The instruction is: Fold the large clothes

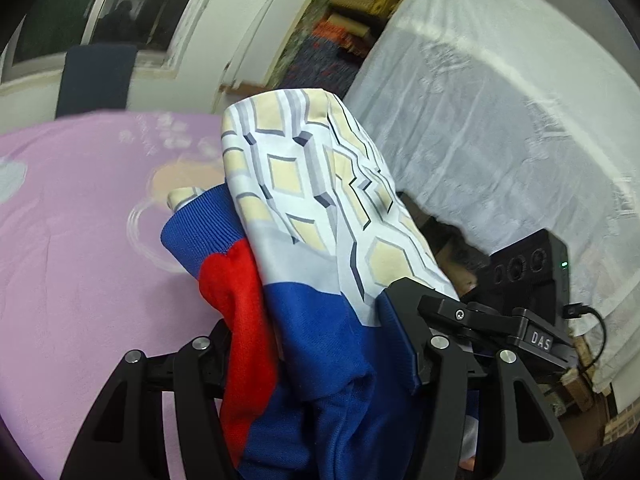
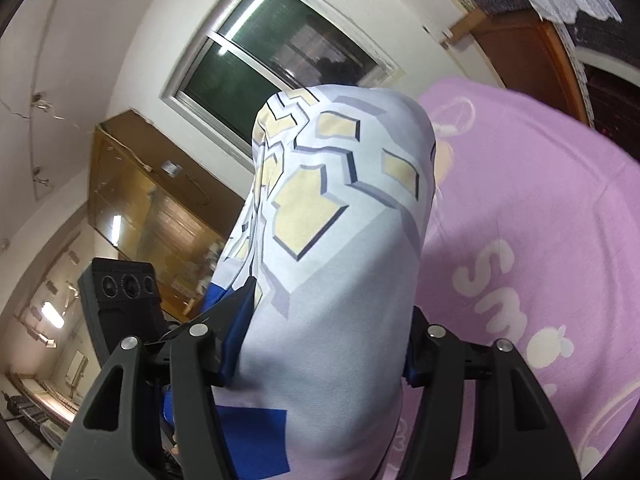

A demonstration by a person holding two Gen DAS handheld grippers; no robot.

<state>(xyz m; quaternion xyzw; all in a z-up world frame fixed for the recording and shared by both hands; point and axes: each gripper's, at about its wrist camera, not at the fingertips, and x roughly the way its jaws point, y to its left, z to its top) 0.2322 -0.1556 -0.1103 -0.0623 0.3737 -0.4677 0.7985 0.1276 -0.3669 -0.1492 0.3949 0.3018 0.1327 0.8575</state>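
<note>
A large garment (image 1: pixel 308 208), white with a beige and grey geometric print plus blue and red panels, is bunched in both grippers. My left gripper (image 1: pixel 316 356) is shut on the garment's blue and red part and holds it above the pink bedspread (image 1: pixel 72 264). My right gripper (image 2: pixel 316 352) is shut on the white printed part of the same garment (image 2: pixel 340 216), which drapes over its jaws. The right gripper's body also shows in the left wrist view (image 1: pixel 524 280), close beside on the right. The cloth hides the fingertips of both.
The pink bedspread (image 2: pixel 540 208) with white print lies under the grippers. White lace-covered furniture (image 1: pixel 500 112) stands to the right. A window (image 2: pixel 272 52), a wooden cabinet (image 2: pixel 160 208) and a dark blue chair back (image 1: pixel 96 76) line the room's walls.
</note>
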